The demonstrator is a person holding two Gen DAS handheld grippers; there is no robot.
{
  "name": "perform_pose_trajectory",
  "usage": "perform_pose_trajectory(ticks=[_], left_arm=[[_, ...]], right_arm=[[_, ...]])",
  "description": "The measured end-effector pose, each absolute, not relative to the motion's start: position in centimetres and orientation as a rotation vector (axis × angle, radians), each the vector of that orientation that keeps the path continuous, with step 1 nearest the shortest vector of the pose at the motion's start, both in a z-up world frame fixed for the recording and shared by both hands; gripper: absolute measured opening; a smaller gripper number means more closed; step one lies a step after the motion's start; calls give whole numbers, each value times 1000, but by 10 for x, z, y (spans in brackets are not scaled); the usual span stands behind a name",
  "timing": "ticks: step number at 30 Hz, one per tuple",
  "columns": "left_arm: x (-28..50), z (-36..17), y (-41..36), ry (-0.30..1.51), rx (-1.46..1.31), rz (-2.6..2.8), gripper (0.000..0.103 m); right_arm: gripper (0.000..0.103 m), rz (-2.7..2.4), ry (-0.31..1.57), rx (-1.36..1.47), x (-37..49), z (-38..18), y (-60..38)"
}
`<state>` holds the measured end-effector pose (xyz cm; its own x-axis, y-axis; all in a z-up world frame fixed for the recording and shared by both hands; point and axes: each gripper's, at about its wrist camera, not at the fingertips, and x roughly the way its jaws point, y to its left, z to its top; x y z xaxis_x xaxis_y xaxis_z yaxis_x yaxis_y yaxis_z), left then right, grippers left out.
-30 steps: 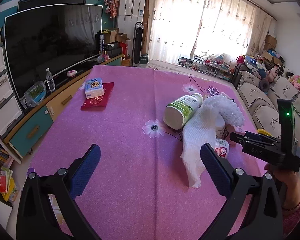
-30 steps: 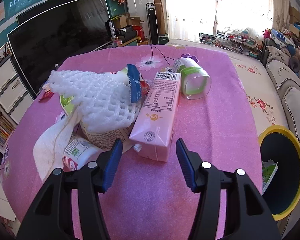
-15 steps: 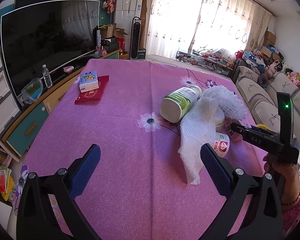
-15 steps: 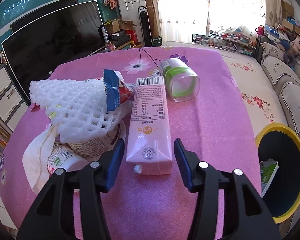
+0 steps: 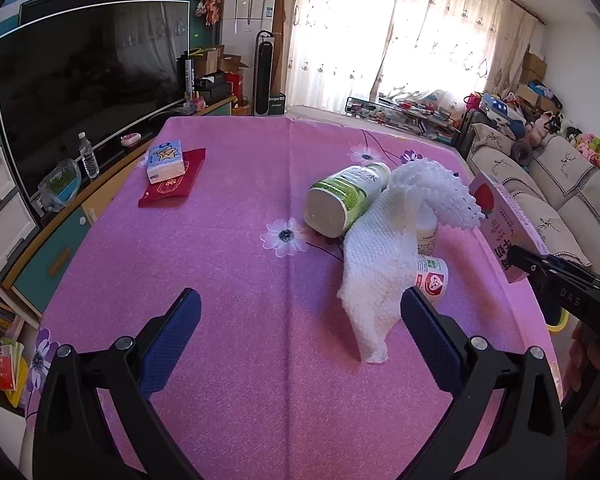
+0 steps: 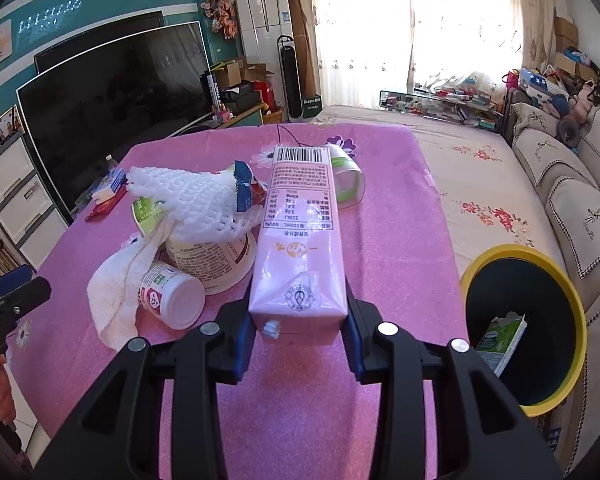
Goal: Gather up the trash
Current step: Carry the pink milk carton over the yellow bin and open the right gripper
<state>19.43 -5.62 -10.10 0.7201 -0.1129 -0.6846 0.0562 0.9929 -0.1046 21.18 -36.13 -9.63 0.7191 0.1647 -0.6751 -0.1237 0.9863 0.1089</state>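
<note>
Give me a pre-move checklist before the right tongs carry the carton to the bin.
1. Grip: right tongs shut on the carton, a pad on each side. ok.
2. Carton off the table: in the left view it is tilted up above the cloth. ok.
3. Carton free of the foam net and cup: gap visible. ok.
4. Bin open, room inside: one green carton at the bottom. ok.
5. Path to the bin: right of the carton, bare cloth to the table edge. ok.
6. Left tongs open, empty, away from the path. ok.
</note>
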Motion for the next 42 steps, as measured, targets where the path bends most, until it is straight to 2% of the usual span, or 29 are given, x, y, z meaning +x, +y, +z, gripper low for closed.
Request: perform_pose_trajectory(ticks=[8,22,34,35,36,37,42], left_arm=[[185,-94,-69,750,-55,-108,98],[178,-91,-99,762,0,-131,98],[184,-96,-110,780,29,-127,98],[184,-96,-111,782,31,-128,98],[184,-96,-112,782,32,-129,98],[184,-96,-113,782,33,-130,98],[189,-101,-114,798,28,-136,98]], right_arm=[[35,77,727,107,188,-90,-407],[35,-123,749,207,176,-116,-504],[36,-206,798,233,191,-146,-545],[39,-227,795,241,191,-148,-549],[48,-249,788,247,190,-149,-552],[52,-262,781,252,188,-149,-554],[52,-237,754,271,172,-141,-551]])
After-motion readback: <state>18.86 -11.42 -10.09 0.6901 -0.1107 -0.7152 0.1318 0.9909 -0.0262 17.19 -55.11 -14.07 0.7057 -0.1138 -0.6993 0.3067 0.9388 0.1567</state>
